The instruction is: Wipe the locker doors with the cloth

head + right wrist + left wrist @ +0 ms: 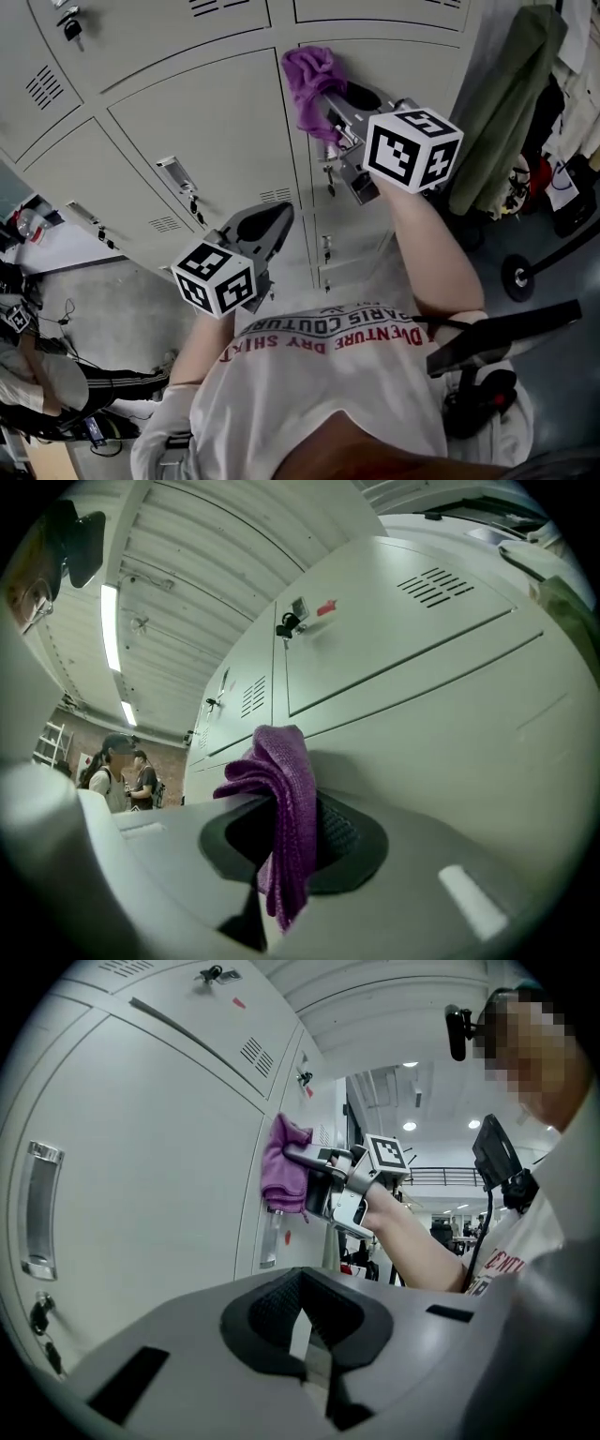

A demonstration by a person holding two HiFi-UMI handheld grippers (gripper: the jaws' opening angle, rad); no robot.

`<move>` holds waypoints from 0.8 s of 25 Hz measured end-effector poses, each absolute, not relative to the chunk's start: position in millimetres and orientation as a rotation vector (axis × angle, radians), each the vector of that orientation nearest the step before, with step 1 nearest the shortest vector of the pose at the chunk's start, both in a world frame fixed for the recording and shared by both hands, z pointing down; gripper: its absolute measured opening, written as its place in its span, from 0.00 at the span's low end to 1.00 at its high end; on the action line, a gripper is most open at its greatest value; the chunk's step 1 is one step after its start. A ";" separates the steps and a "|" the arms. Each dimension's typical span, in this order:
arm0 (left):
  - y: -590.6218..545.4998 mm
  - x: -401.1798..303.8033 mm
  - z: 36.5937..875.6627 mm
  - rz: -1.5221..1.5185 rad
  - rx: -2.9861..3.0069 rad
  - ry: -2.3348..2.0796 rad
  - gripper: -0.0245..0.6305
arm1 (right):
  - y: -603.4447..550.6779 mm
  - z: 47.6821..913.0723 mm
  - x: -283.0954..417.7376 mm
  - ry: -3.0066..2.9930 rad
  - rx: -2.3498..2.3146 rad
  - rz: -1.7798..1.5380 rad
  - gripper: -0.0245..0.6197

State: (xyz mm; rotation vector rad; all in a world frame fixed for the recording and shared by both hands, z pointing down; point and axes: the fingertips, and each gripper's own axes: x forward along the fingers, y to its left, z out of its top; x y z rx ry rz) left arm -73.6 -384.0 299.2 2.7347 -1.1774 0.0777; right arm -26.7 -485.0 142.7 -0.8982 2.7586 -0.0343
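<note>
A purple cloth (314, 80) is pressed flat against a grey locker door (394, 66), close to the door's left edge. My right gripper (330, 94) is shut on the purple cloth, and the cloth (286, 799) hangs folded between the right gripper's (292, 829) dark pads. Lower down, my left gripper (279, 216) is held in front of the lockers, shut with nothing in it. In the left gripper view, the left gripper (298, 1288) points along a wide door (141, 1176), with the cloth (283, 1166) and the right gripper ahead.
Keys hang from a lock (330, 178) below the cloth, and a handle (178, 174) sits on the neighbouring door. Coats (511, 103) hang to the right of the lockers. A wheeled frame (517, 277) stands on the floor. A person (37, 375) is at the lower left.
</note>
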 end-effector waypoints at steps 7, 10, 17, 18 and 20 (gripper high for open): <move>-389.2 -78.5 306.8 0.060 2.701 -1.184 0.04 | -496.3 139.7 -27.3 2.779 -0.942 -0.018 0.11; -387.4 -76.3 311.6 0.065 2.694 -1.171 0.04 | -496.4 141.1 -28.1 2.784 -0.955 -0.006 0.11; -383.8 -73.0 308.5 0.057 2.703 -1.171 0.04 | -497.3 141.7 -20.0 2.806 -0.987 0.010 0.11; -383.2 -72.5 308.4 0.054 2.703 -1.168 0.04 | -498.0 141.6 -17.1 2.803 -0.997 0.010 0.11; -382.4 -71.7 308.6 0.046 2.702 -1.166 0.04 | -500.0 141.8 -8.7 2.793 -1.024 0.006 0.11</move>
